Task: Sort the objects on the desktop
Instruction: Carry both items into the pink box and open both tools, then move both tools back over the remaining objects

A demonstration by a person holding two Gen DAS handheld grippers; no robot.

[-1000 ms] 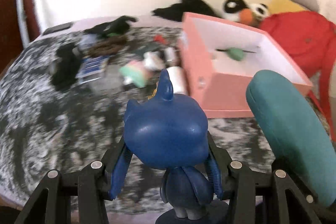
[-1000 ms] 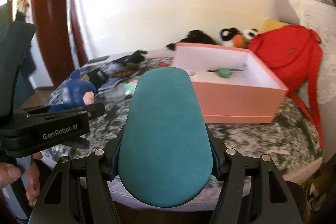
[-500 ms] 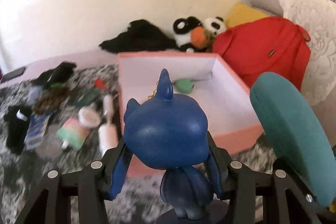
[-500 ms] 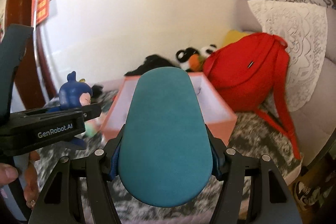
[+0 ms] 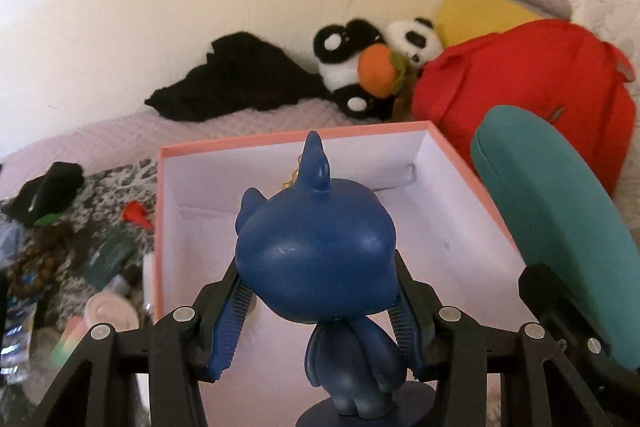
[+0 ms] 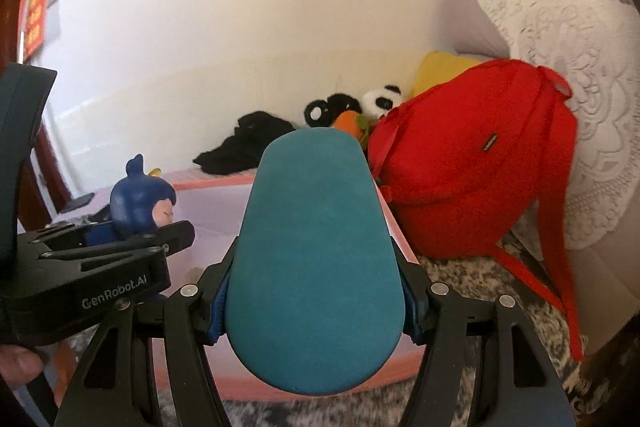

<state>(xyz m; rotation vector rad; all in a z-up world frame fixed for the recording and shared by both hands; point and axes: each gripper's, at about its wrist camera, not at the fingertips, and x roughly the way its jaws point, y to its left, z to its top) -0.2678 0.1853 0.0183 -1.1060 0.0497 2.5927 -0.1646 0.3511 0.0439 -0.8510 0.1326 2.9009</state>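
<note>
1. Left wrist view, far left of frame: clutter on the patterned bench (image 5: 100, 183) – black item (image 5: 50, 185), red bit (image 5: 138, 215), dark green card (image 5: 110, 257), pink/green thing lower left, blurred. Right wrist view hides nearly all of this behind the left gripper (image 6: 120, 247).
2. Centre, left view: left gripper (image 5: 316, 291) w/ fingers clenched on the blue figurine (image 5: 316, 259), upright, seen from behind, over the open pink box (image 5: 280, 141). Box interior white; contents mostly hidden by the figurine.
3. Right view shows the figurine's (image 6: 138, 203) face side, mid-left; only this view shows a hand (image 6: 18, 367) at lower left edge.
4. Right view centre: right gripper (image 6: 316, 303), fingers grasping the teal case (image 6: 316, 259), above the box's (image 6: 394, 227) near-right part.
5. Left view shows the case (image 5: 560, 227) edge-on at right.
6. Right side, both views: red backpack (image 6: 472, 163), panda plush (image 5: 360, 67), black cloth (image 5: 240, 83), yellow cushion (image 5: 476, 11).
</note>
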